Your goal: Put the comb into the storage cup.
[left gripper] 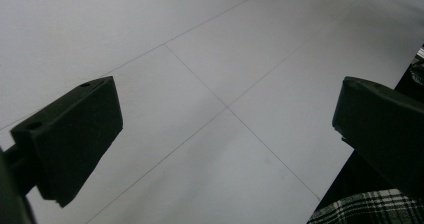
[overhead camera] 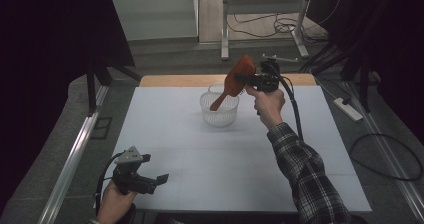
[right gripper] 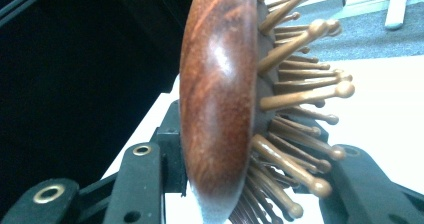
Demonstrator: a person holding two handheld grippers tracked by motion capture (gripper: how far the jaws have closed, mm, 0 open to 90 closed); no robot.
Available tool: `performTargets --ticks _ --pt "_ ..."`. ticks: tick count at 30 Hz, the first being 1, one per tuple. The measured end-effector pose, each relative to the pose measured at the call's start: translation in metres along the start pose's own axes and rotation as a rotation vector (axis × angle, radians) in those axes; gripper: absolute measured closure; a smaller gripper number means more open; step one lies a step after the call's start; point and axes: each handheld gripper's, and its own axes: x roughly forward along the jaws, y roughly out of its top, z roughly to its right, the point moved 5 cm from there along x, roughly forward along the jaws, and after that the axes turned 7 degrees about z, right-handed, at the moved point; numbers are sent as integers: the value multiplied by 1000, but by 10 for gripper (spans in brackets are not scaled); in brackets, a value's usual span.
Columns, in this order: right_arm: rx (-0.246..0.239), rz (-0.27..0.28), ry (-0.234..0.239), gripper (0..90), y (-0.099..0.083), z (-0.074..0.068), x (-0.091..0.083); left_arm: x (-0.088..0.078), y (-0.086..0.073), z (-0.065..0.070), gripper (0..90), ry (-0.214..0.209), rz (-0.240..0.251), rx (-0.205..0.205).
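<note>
A reddish-brown wooden hairbrush point(overhead camera: 234, 80) hangs above a white mesh basket point(overhead camera: 219, 109) at the far middle of the table. Its handle points down into the basket. My right gripper point(overhead camera: 250, 78) is shut on the brush head. In the right gripper view the wooden brush back point(right gripper: 217, 99) and its round-tipped pins point(right gripper: 300, 104) sit between the two black jaws. My left gripper point(overhead camera: 159, 179) rests near the table's front left corner, held by a hand. Its jaws stand wide apart over the bare white surface point(left gripper: 220, 109), with nothing between them.
The white tabletop point(overhead camera: 225, 159) has thin seam lines. A metal rail point(overhead camera: 70, 159) runs along the left side. A power strip point(overhead camera: 348, 109) and cables point(overhead camera: 385, 154) lie on the floor at the right. A table frame point(overhead camera: 262, 14) stands behind. A plaid sleeve point(overhead camera: 305, 169) reaches across the right half.
</note>
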Motion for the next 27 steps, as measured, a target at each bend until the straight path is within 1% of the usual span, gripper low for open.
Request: performTargets --ticks 8,14,19,27 --pt "9 -21 -10 535 -14 5 9 1 0 -1 0 12 -5 -10" --pt "10 -31 -14 534 -20 7 13 2 0 -2 2 25 -15 -17" --pt "11 -45 -19 534 -29 8 17 1 0 -2 3 22 -15 -16" --pt "14 -50 -32 533 -36 12 21 1 0 -2 4 21 -14 -18"
